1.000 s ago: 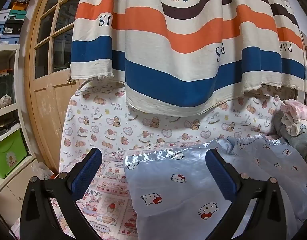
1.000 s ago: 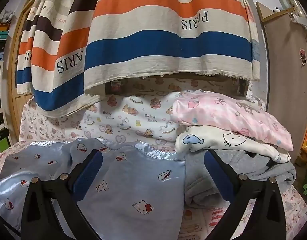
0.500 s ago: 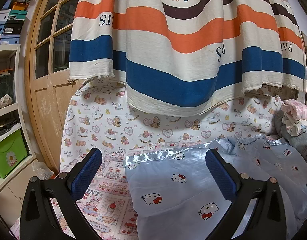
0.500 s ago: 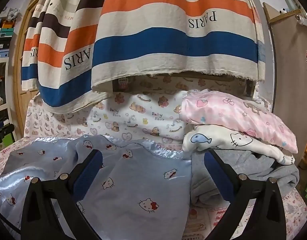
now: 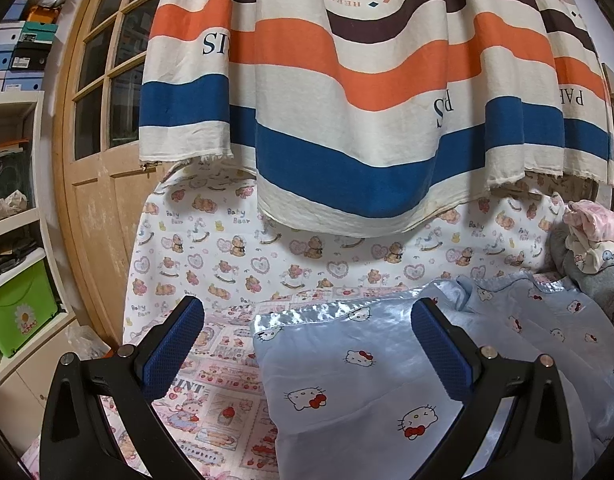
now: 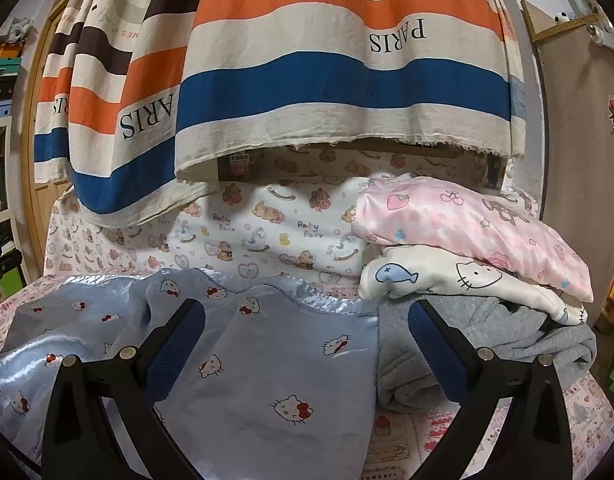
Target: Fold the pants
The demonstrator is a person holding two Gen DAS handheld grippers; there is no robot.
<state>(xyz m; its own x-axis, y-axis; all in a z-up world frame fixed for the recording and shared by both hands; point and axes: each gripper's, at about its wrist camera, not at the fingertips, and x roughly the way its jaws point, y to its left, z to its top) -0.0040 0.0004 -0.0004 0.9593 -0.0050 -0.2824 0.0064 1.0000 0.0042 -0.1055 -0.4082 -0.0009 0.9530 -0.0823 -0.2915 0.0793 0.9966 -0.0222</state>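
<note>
We hold the left gripper [image 5: 307,344] and right gripper [image 6: 307,340] with fingers spread, empty, above the light-blue satin cat-print pants [image 6: 267,352] spread flat on the bed [image 5: 227,400], ready to grasp.

Little changes over the second. In the right wrist view the right gripper [image 6: 307,344] draws back slightly and tips down: the pink folded garment [image 6: 467,228] and the white one [image 6: 459,280] beneath it sit lower and farther right of its fingers, and more of the blue satin pants [image 6: 267,360] shows ahead. The left gripper [image 5: 307,344] shifts only faintly rightward.
</note>
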